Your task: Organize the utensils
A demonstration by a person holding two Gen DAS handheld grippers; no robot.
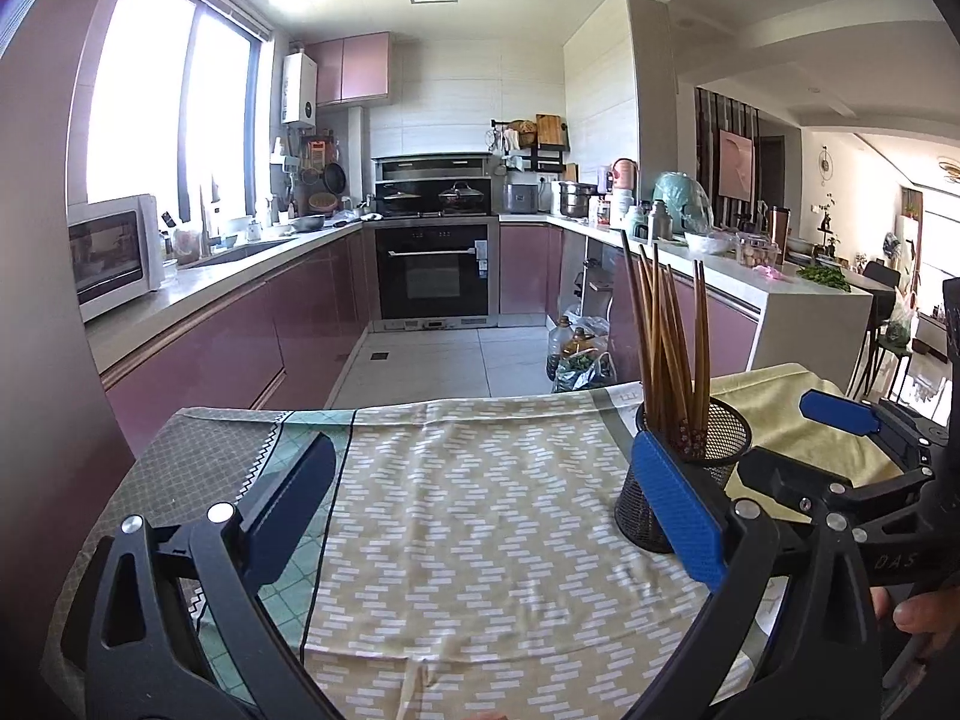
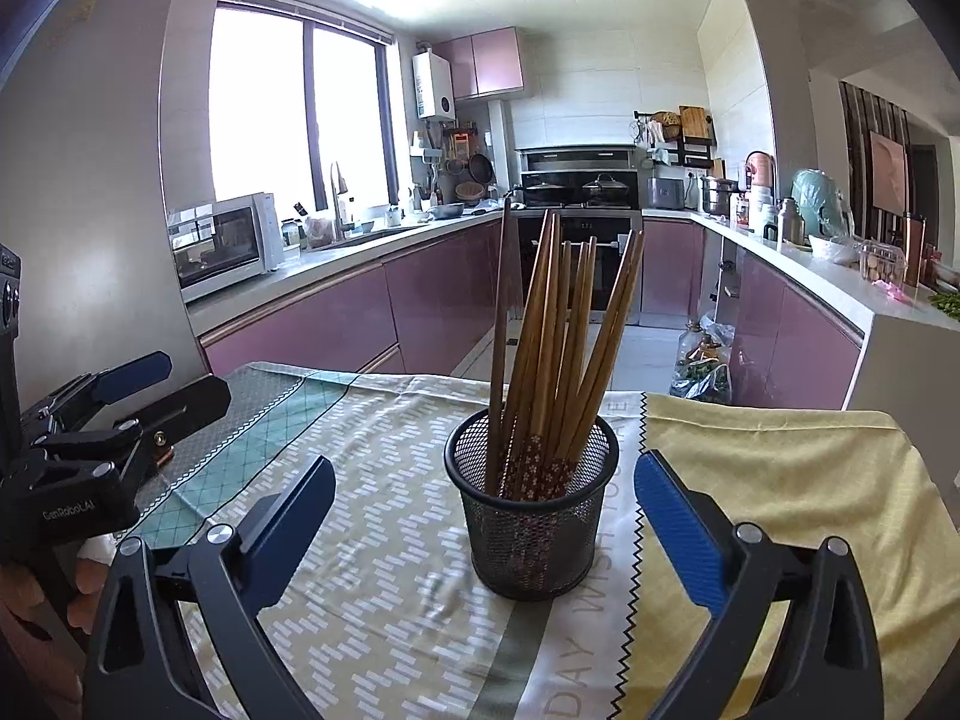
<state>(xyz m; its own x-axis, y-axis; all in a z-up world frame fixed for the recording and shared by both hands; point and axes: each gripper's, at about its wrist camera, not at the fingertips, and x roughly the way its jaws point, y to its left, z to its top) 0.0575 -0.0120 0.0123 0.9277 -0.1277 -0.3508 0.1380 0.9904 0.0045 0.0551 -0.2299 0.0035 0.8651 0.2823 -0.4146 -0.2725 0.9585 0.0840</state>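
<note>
A black mesh cup [image 2: 531, 516] stands upright on the patterned tablecloth [image 2: 384, 600] and holds several wooden chopsticks [image 2: 558, 336], tips up. My right gripper [image 2: 483, 516] is open and empty, its blue pads [image 2: 678, 528] on either side of the cup and a little nearer than it. In the left wrist view the cup [image 1: 684, 468] and chopsticks [image 1: 666, 330] sit at the right, behind the right finger. My left gripper [image 1: 480, 516] is open and empty over bare cloth [image 1: 468, 510]. Each gripper shows in the other's view: the right one [image 1: 840, 420], the left one [image 2: 120, 396].
The table ends just beyond the cup, with tiled kitchen floor behind. A yellow cloth [image 2: 780, 480] covers the table's right part. Purple cabinets, a microwave [image 2: 222, 243] and an oven stand further back. Bags and bottles [image 1: 579, 354] sit on the floor.
</note>
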